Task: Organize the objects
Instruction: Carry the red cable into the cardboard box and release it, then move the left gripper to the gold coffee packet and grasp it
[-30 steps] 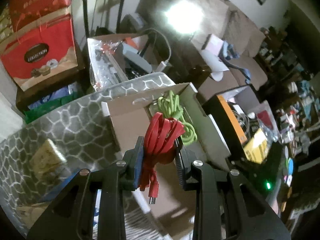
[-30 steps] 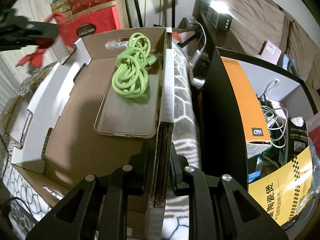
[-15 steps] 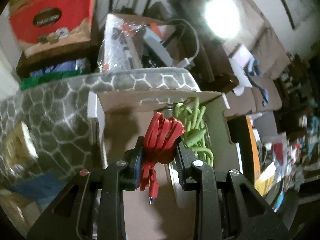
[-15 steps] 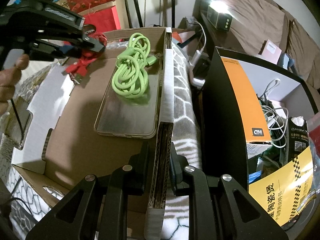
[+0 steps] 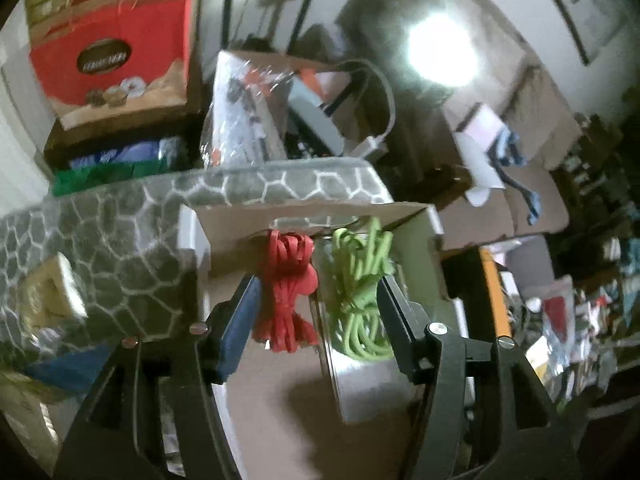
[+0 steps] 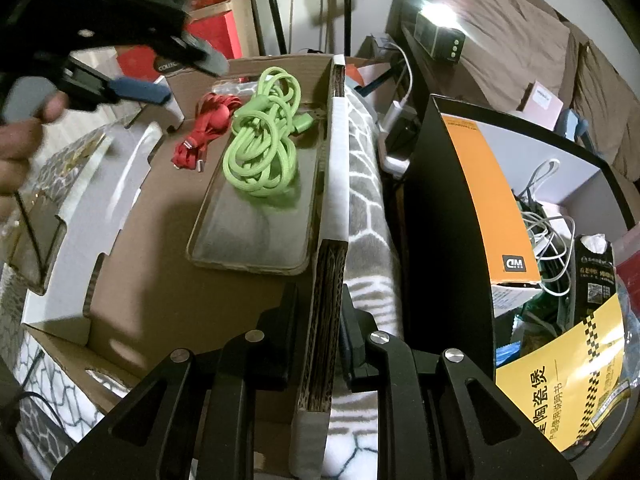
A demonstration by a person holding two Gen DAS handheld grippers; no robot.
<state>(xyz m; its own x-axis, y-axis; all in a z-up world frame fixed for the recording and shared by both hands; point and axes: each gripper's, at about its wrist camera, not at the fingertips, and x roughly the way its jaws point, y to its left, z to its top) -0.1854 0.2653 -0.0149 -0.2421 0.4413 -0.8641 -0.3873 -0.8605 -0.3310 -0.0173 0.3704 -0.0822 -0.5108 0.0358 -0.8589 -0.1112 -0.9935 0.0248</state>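
A bundled red cable point(image 6: 208, 128) lies loose on the floor of the cardboard box point(image 6: 132, 264), right beside the coiled green cable point(image 6: 264, 148). The green cable rests on a clear phone case point(image 6: 248, 240). My left gripper point(image 6: 188, 80) hovers above the red cable point(image 5: 286, 292), its jaws opening, pads clear of the cable. In the left wrist view the left gripper point(image 5: 316, 300) frames both the red bundle and the green cable point(image 5: 360, 292). My right gripper point(image 6: 320, 320) is shut on the box's right corrugated wall point(image 6: 334, 152).
The box sits on a grey blanket with a white honeycomb pattern point(image 5: 120, 232). A black carton with an orange band point(image 6: 480, 184) stands close on the right, white cables point(image 6: 548, 216) and a yellow booklet point(image 6: 560, 380) inside. A red gift box point(image 5: 108, 52) stands behind.
The left gripper came in over the box and opened. The red cable left its pads and now lies on the box floor beside the green cable. The right gripper kept still.
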